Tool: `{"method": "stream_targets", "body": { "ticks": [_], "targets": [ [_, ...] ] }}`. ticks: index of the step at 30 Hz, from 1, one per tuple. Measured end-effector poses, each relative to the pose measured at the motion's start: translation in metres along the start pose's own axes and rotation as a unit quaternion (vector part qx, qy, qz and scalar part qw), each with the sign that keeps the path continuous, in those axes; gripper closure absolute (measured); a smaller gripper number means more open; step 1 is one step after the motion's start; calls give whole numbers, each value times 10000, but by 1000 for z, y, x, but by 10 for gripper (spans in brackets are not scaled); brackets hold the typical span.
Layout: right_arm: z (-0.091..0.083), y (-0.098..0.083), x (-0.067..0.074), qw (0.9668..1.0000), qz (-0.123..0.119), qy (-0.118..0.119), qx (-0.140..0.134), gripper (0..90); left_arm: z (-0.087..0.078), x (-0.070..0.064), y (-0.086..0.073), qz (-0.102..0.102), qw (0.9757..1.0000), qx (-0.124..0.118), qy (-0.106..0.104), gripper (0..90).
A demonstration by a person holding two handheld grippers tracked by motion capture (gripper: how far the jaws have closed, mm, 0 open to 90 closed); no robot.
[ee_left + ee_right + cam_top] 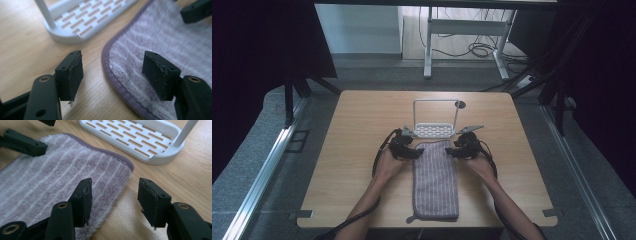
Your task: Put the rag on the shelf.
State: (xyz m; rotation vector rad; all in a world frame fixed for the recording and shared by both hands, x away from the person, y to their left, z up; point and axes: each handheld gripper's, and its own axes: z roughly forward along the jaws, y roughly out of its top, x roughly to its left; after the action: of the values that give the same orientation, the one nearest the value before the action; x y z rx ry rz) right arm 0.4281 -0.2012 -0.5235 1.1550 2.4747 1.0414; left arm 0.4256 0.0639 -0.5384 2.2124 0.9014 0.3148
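Black jaws part-open, L gripper, R gripper straddling towel corners (ungripped)

1. The towel is soft, fleecy cloth, mauve with pale stripes, matt, its hem a smoother stitched binding.
2. The table looks like pale wood, smooth with a faint grain.
3. The rack is white, smooth plastic (slightly glossy).
4. Both grippers' pads are matt black, rubbery and frayed at the edges.

High view overhead facing forward, tool views close, sharing towel
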Motion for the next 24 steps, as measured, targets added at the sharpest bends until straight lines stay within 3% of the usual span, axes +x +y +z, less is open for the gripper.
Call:
{"method": "stream_targets", "body": {
  "ticks": [2, 6, 10, 13, 17, 19, 24],
  "targets": [
    [4, -1, -1, 10000, -6, -15, 29, 460, 3, 2, -2, -121, 9998, -62, -108, 325],
    [7, -4, 1, 9999, -96, -75, 51, 526, 2, -1, -3, -79, 9998, -99, -158, 414],
    [7, -5, 7, 9998, -183, 91, 38, 734, 0, -5, -2, -131, 9994, -70, -319, 605],
    [7, -5, 10, 9994, -312, 130, 58, 805, 0, -6, -4, -284, 9985, -134, -458, 742],
    [6, -5, 13, 9993, -373, 76, 20, 828, 0, -7, -5, -348, 9982, -164, -458, 787],
    [3, -5, 13, 9990, -443, 67, -16, 833, -2, -8, -4, -266, 9988, -142, -378, 793],
    [-6, -3, 15, 9992, -355, 118, -162, 836, -10, -10, 1, -159, 9990, -243, -340, 794]
  ]
}}
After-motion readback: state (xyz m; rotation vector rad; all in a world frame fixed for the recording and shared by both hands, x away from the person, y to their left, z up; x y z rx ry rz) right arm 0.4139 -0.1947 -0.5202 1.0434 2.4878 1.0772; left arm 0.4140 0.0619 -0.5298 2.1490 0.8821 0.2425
